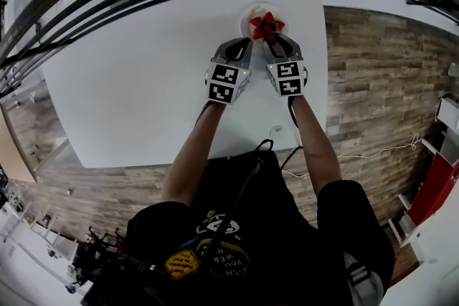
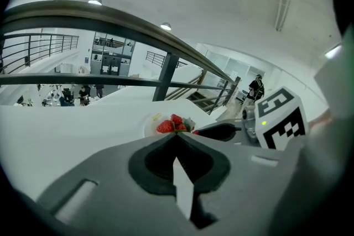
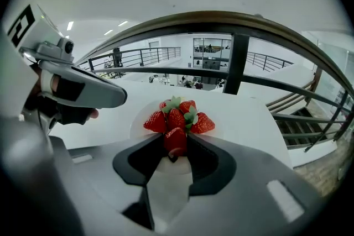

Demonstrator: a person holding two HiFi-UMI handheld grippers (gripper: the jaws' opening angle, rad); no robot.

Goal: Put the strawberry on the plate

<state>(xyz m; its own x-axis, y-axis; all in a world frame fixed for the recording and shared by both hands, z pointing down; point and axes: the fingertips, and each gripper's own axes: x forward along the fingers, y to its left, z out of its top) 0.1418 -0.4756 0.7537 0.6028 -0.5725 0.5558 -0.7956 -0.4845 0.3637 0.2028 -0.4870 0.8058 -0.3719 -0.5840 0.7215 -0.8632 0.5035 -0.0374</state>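
Right gripper [image 3: 176, 139]: I see it closed on the strawberry [image 3: 175, 143], lower centre of its view, at the plate [image 3: 138, 125] rim.
Left gripper [image 2: 177, 136]: jaws together, empty, beside the plate.
Plate: top centre of the worktop [image 1: 129, 82].

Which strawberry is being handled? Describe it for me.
On the white table, find the plate at its far edge, piled with strawberries. The strawberry meant is at the pile's near side, the only one pinched between the right gripper's fingers.
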